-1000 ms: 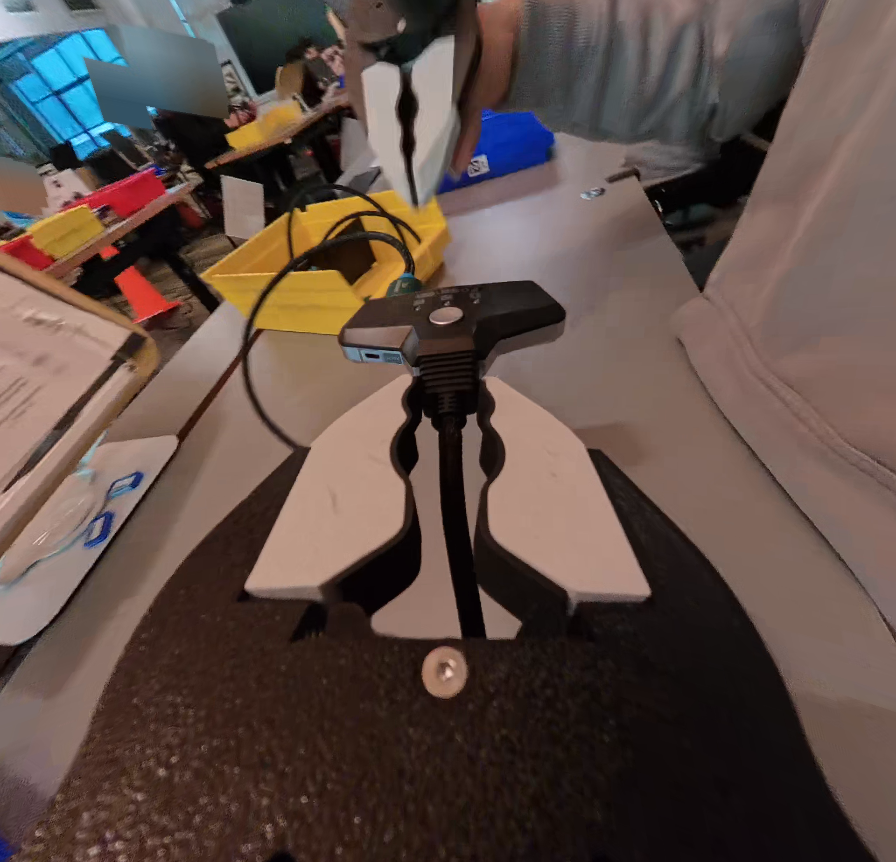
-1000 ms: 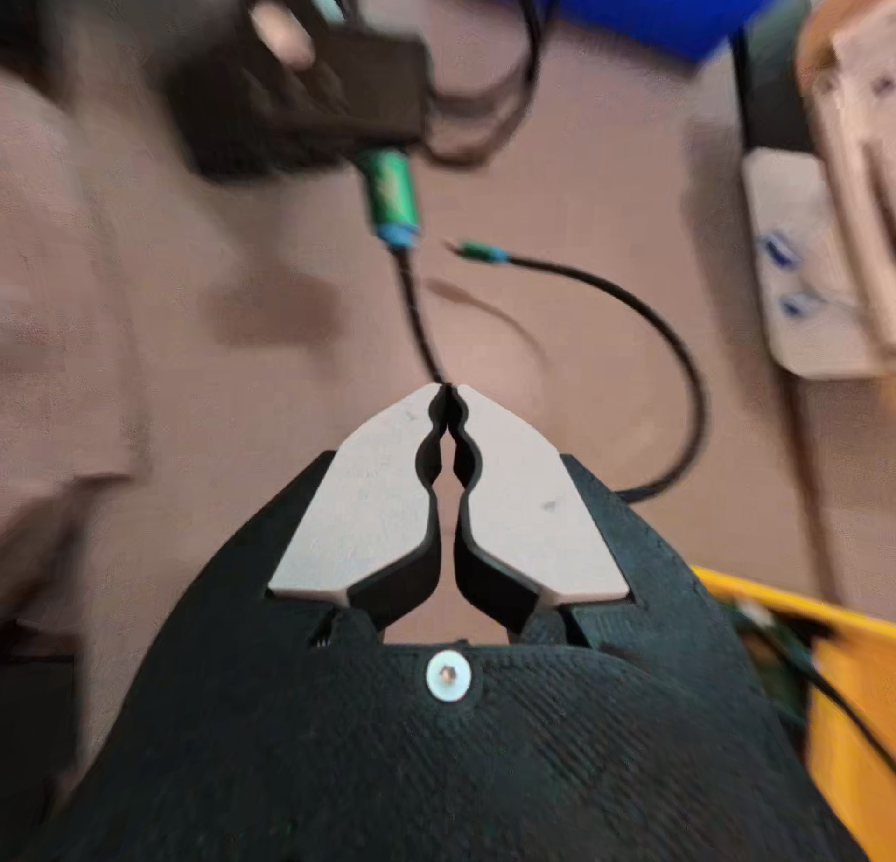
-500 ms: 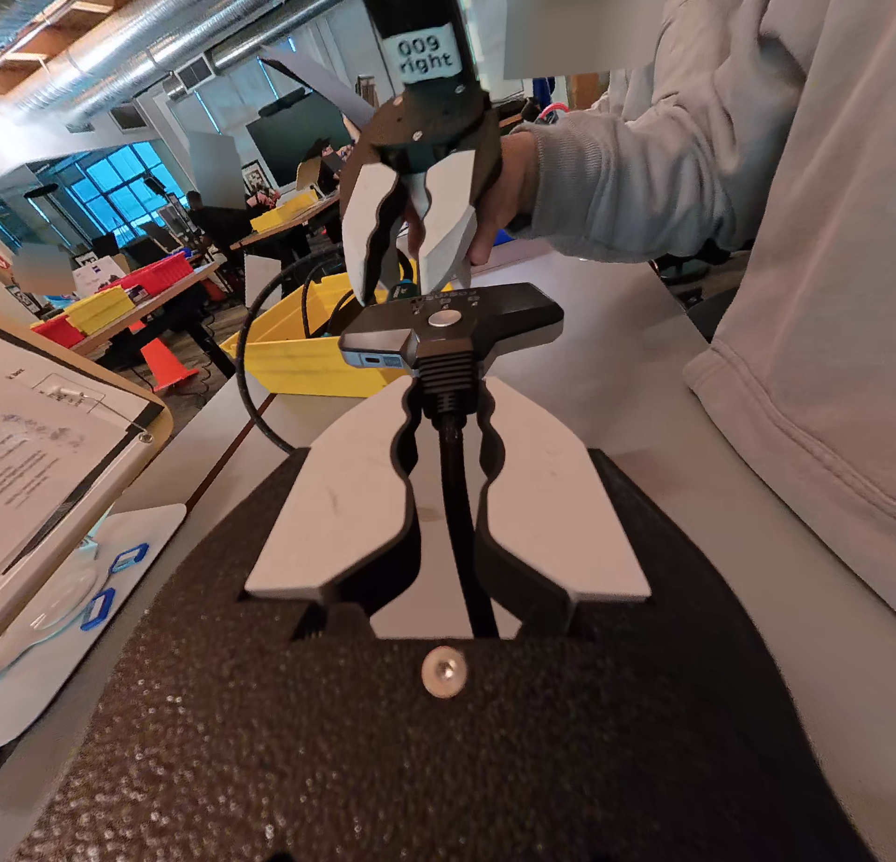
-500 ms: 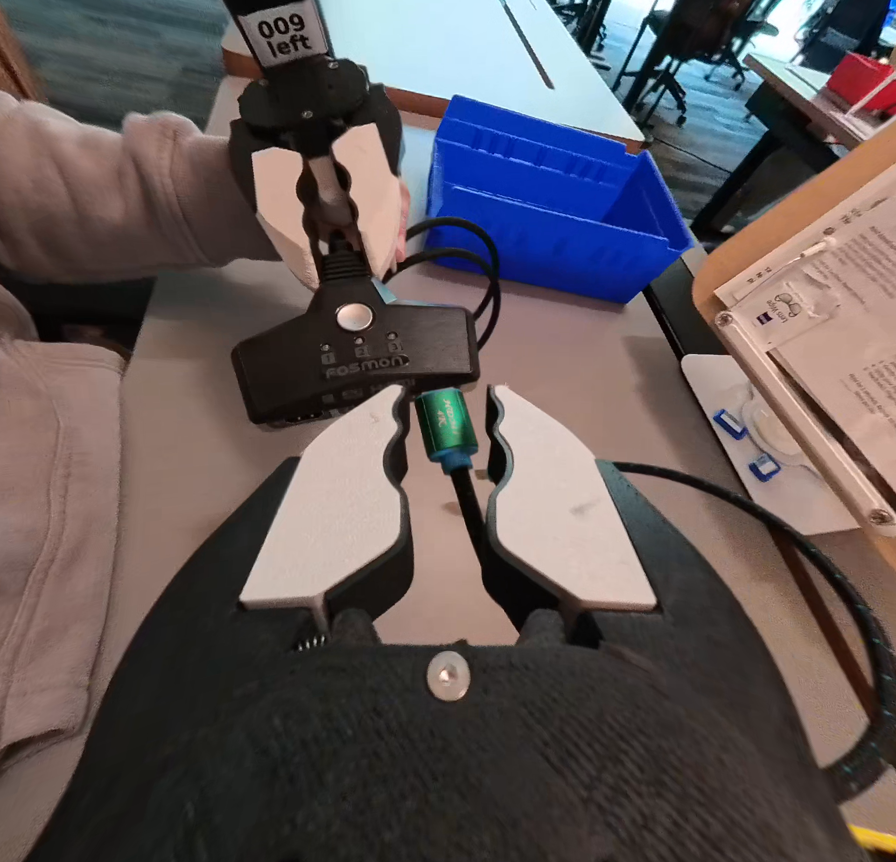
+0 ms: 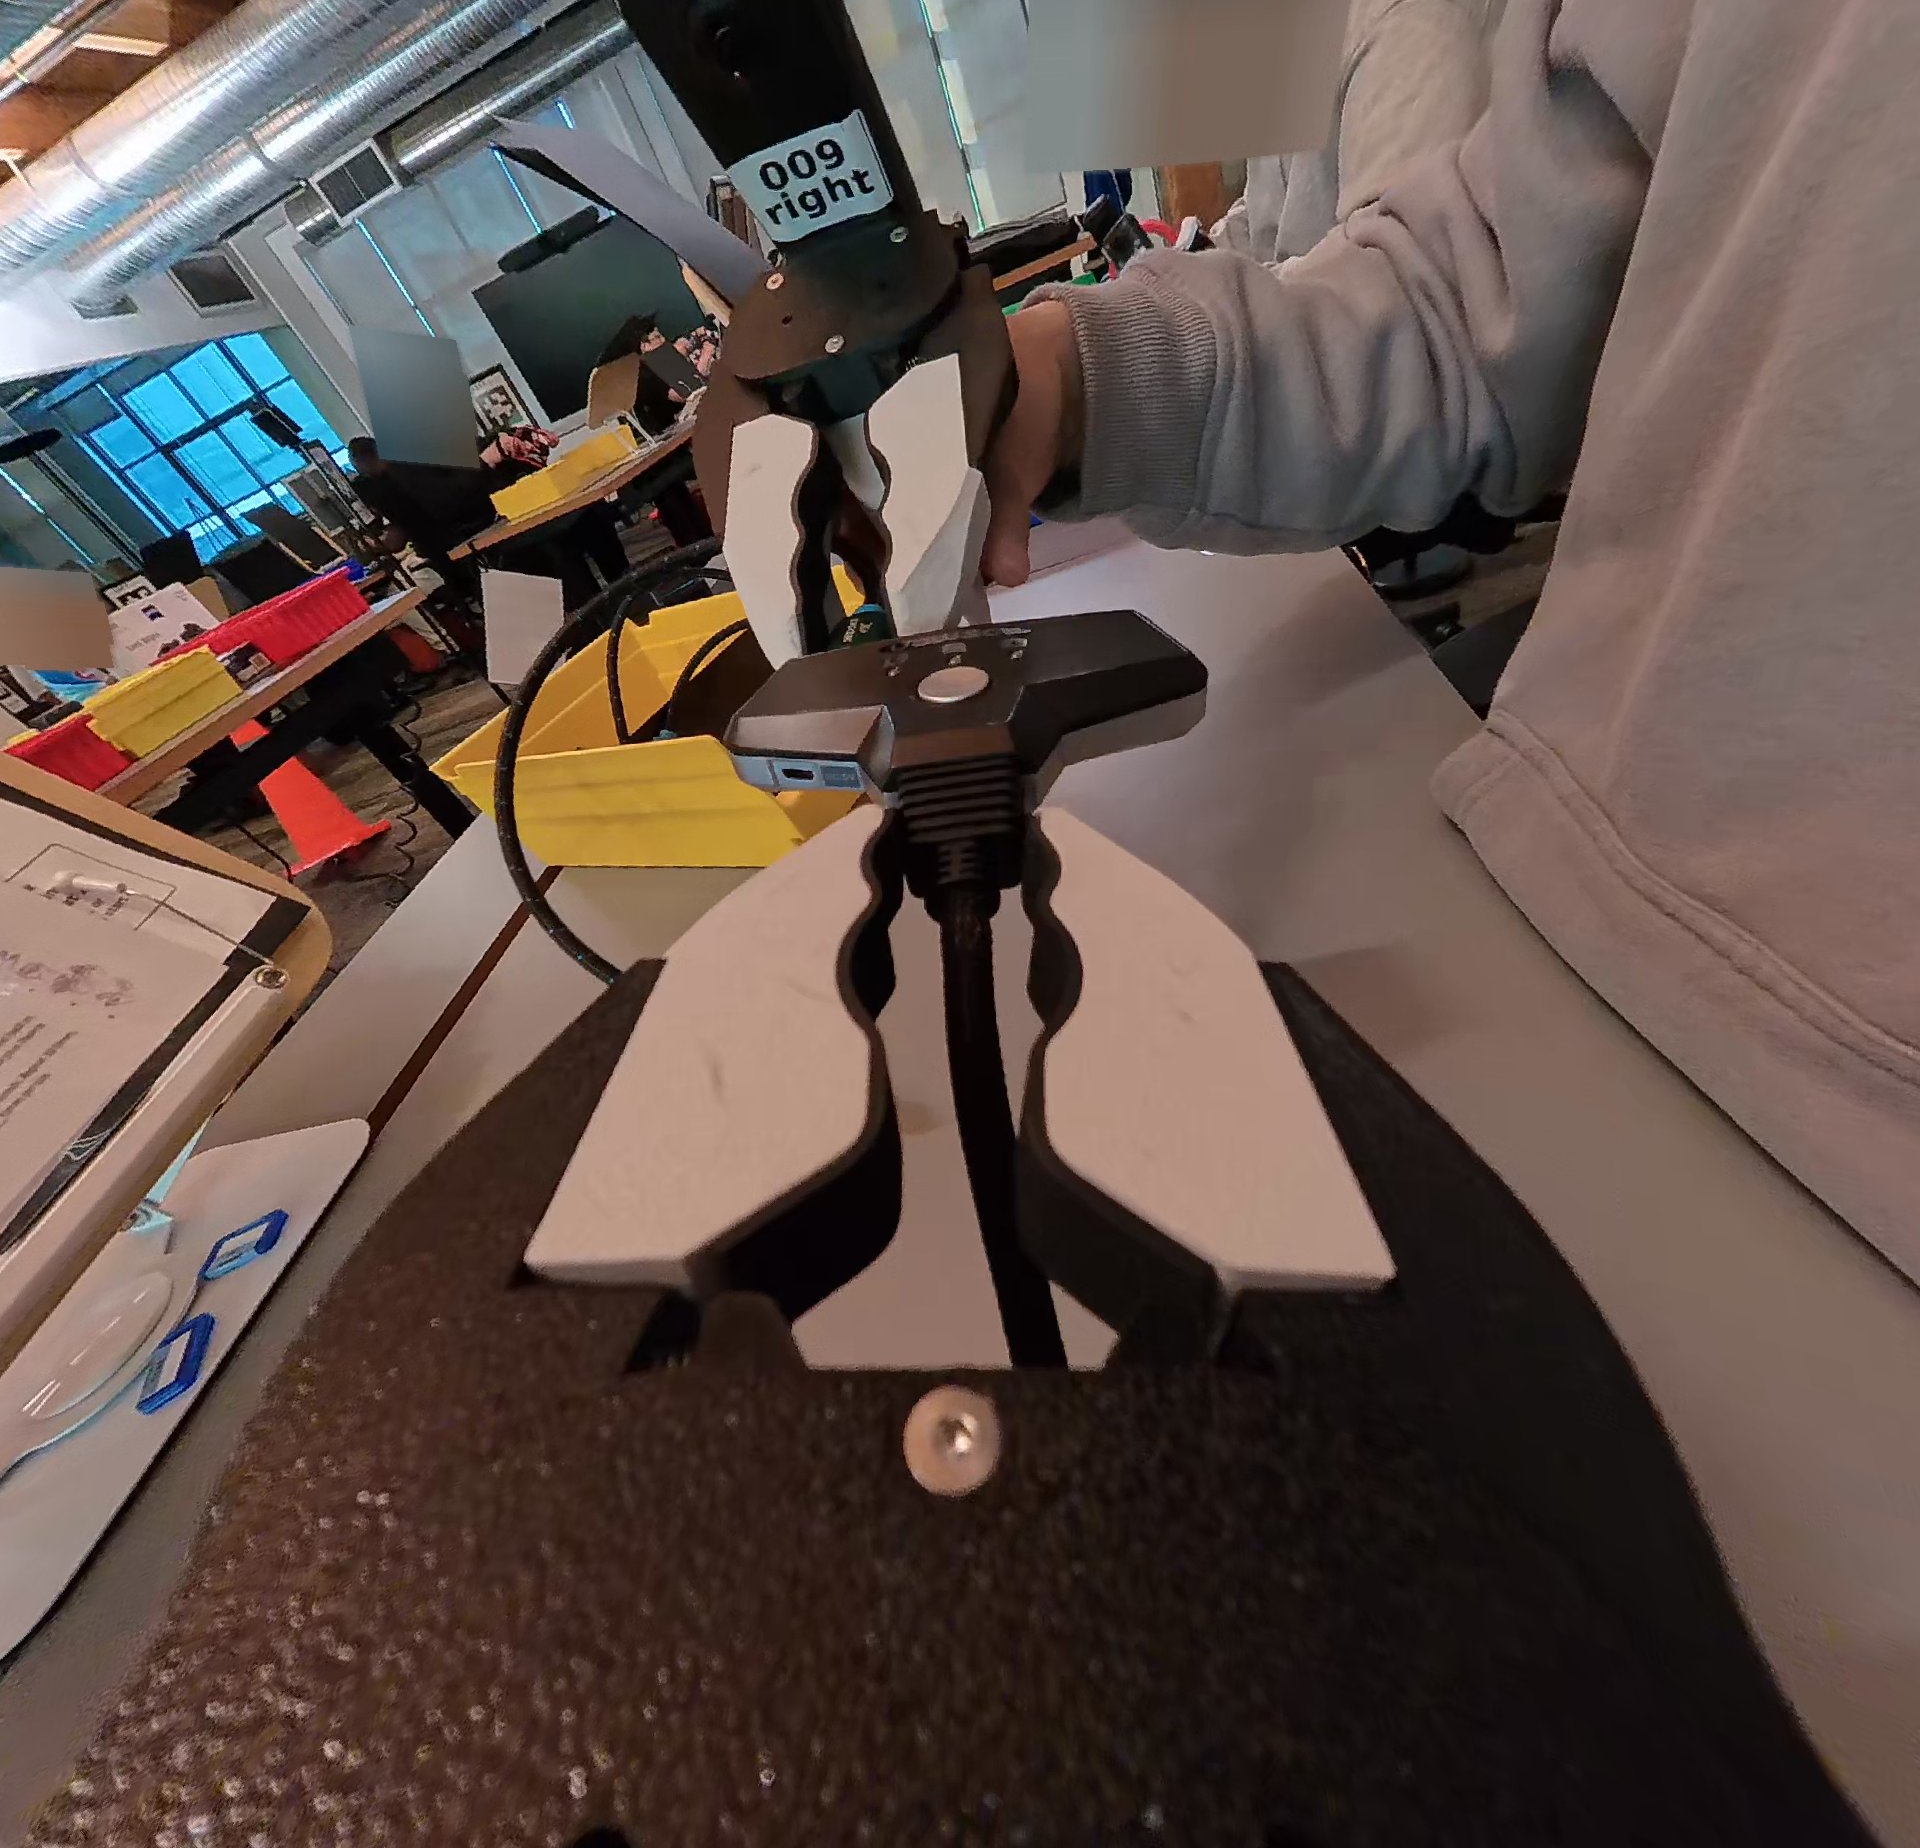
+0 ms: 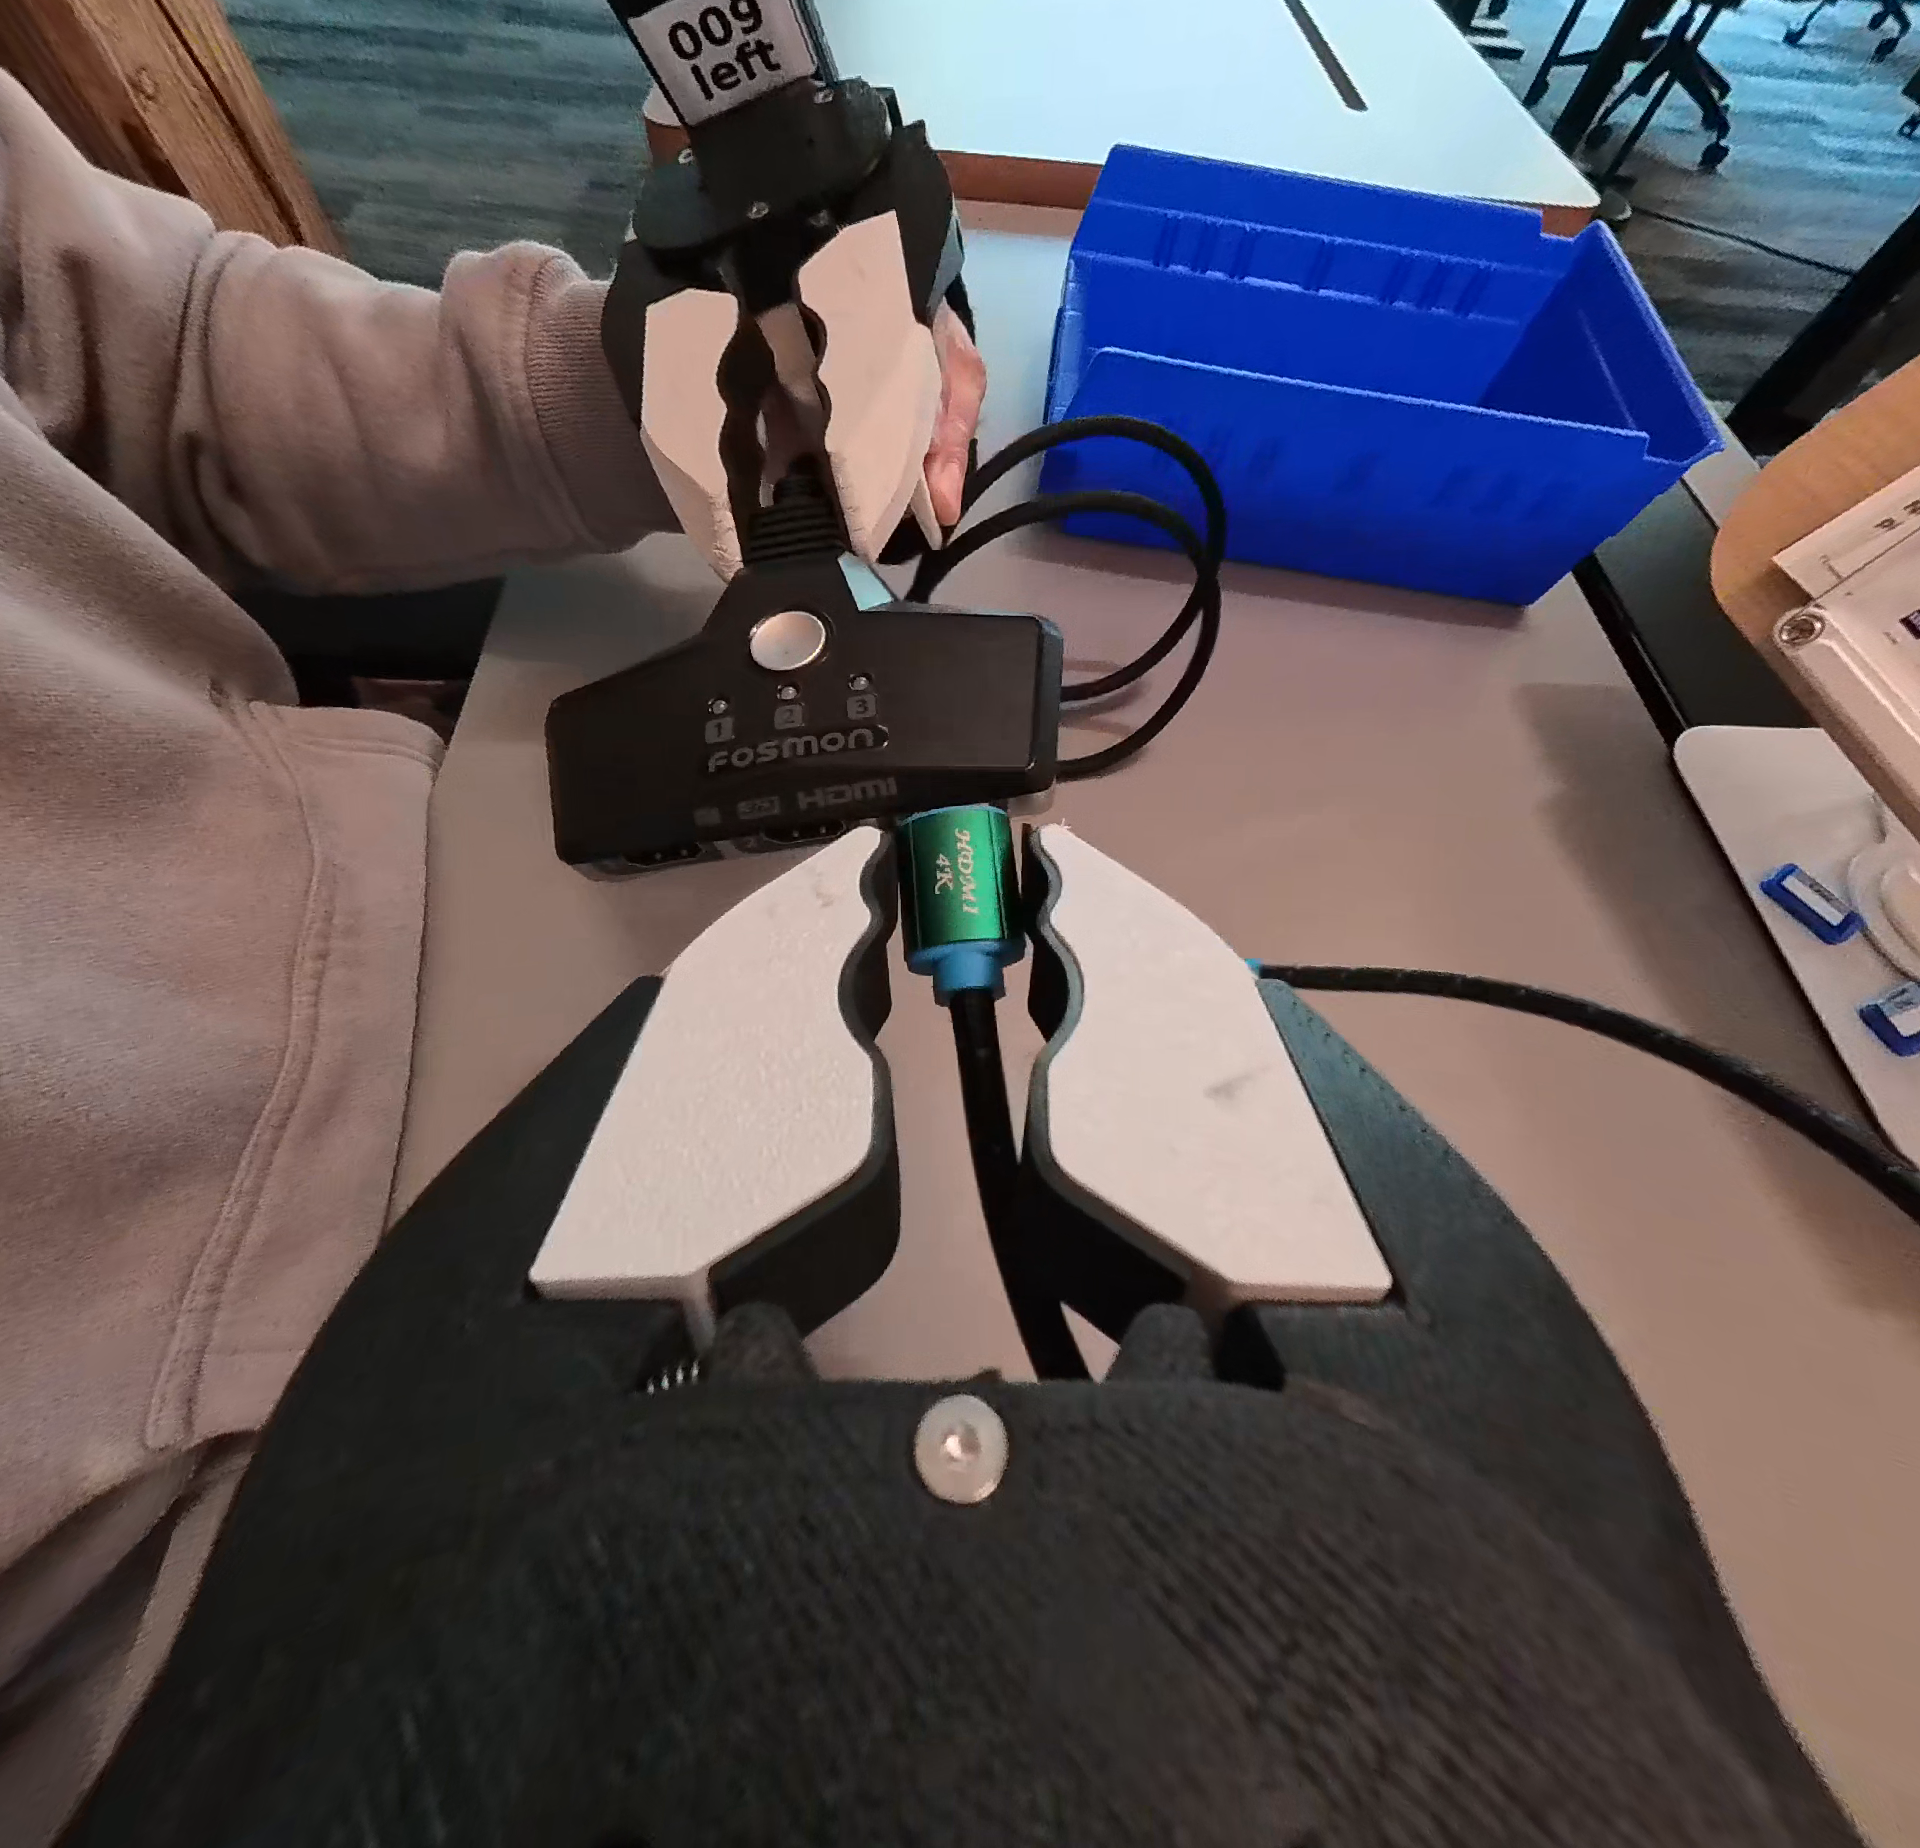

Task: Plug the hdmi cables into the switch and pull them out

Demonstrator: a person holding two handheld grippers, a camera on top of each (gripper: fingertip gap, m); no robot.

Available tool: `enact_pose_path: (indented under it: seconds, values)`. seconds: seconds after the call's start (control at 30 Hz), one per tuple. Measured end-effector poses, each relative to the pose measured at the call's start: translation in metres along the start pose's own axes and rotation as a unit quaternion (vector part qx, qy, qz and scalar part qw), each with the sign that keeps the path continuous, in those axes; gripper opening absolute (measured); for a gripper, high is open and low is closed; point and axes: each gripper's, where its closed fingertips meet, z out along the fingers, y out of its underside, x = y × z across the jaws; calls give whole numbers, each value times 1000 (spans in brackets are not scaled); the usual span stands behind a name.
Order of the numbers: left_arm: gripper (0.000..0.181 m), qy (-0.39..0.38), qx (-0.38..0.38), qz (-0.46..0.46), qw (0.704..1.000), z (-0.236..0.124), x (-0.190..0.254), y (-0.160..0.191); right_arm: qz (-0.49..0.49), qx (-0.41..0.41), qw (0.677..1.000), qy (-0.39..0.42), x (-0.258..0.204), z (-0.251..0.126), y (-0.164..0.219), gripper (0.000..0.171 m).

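Observation:
The black HDMI switch (image 6: 800, 749) lies on the grey table, also in the left wrist view (image 5: 977, 686). My left gripper (image 5: 961, 842) is shut on the ribbed collar of the switch's own black cable (image 5: 977, 1071); it shows from the front in the right wrist view (image 6: 790, 510). A green HDMI plug (image 6: 954, 894) sits in the switch's right-hand port. My right gripper (image 6: 956, 863) is closed around that plug, its pads against both sides. It shows beyond the switch in the left wrist view (image 5: 842, 603). The two other ports are empty.
A blue bin (image 6: 1351, 396) stands behind the switch and a yellow bin (image 5: 623, 790) at the table's other end. A clipboard (image 5: 125, 1019) and a white card with blue clips (image 6: 1818, 915) lie at the side. Black cable loops (image 6: 1174, 551) trail beside the switch. A sleeved arm (image 5: 1299, 375) crosses on the right.
My right gripper came down from above to the green plug, stood open around it, and has now closed in on it. My left gripper kept its hold on the switch's cable collar.

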Motion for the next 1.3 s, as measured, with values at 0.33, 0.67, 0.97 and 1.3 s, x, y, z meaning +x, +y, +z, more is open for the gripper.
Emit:
enact_pose_path:
  seconds: [0.33, 0.67, 0.97, 1.3]
  values:
    - [22, 8, 12, -5, 1000, -4, 3, -3, 9, 26, 999, -30, -4, 0, -7, 21]
    - [22, 13, 17, -4, 1000, -5, 4, -6, 5, 51, 998, -47, -6, -1, -10, 20]
    - [21, 21, -18, 1, 1000, -4, 8, -1, -66, -37, 997, -13, -11, -2, -2, 20]
    - [22, 5, -68, -3, 998, -6, 8, 9, -73, -152, 985, 35, -1, -21, 29, 20]
